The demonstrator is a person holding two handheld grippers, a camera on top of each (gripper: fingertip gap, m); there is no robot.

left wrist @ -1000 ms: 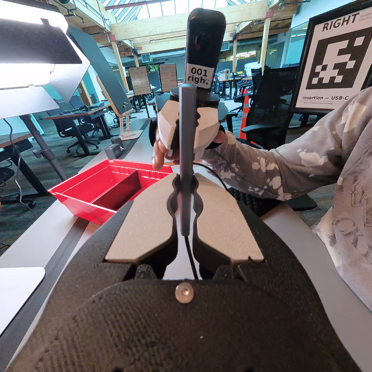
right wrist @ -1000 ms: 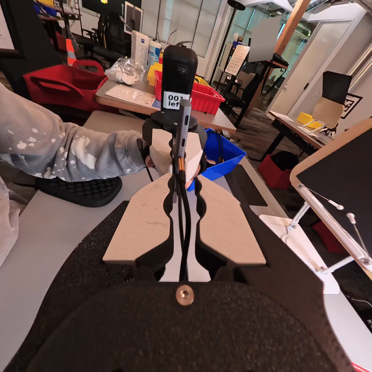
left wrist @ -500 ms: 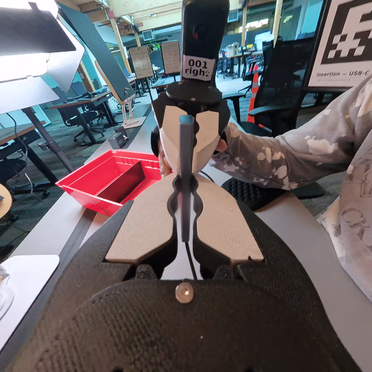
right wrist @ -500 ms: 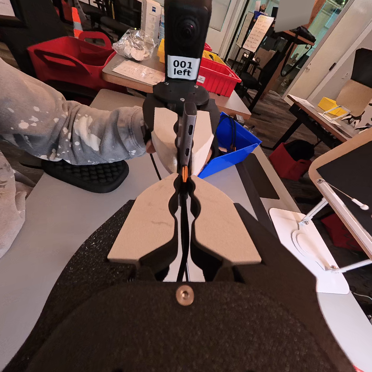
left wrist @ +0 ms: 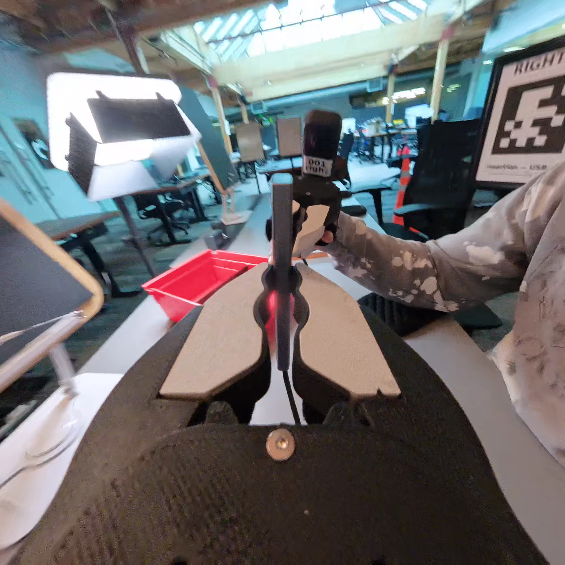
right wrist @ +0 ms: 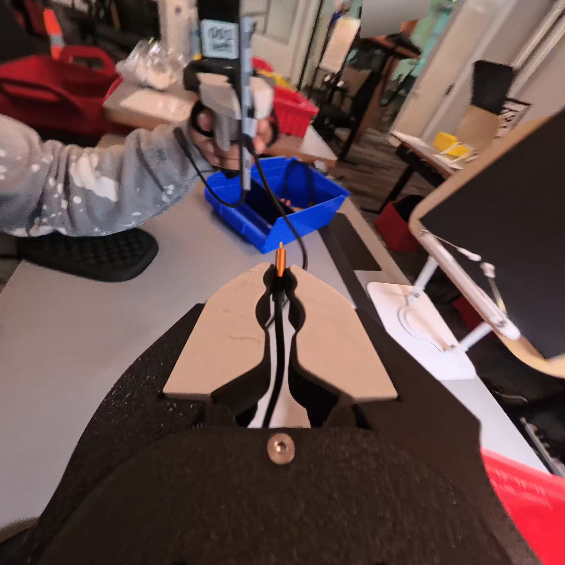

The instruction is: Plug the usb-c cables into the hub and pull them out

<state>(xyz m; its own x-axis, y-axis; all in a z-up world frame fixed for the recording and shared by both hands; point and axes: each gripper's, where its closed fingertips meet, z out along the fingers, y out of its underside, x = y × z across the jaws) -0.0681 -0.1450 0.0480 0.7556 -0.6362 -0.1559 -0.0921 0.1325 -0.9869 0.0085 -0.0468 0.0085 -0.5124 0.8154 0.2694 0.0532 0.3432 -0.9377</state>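
Note:
My left gripper [left wrist: 281,269] is shut on the grey usb-c hub [left wrist: 280,244], which stands upright between its fingers with its thin black lead trailing back. My right gripper [right wrist: 279,269] is shut on a black usb-c cable [right wrist: 277,336] just behind its orange plug [right wrist: 279,259]. The plug tip is bare and points forward, well apart from the hub. In the right wrist view the left gripper [right wrist: 235,101] holds the hub [right wrist: 246,107] high above the blue bin. In the left wrist view the right gripper [left wrist: 308,232] sits beyond the hub.
A blue bin [right wrist: 305,211] holding more cables and a red bin [left wrist: 195,281] stand on the grey table [right wrist: 91,321]. A black wrist pad [right wrist: 88,253] lies at the table's edge. A black board on a white stand [right wrist: 504,229] is at one end. A person's sleeve [left wrist: 428,263] reaches in. My hands' fingertips stand some 12 cm from each other.
The orange plug was in the hub and is now out. The two grippers have drawn apart, and the left gripper with the hub has risen and moved away from the right one.

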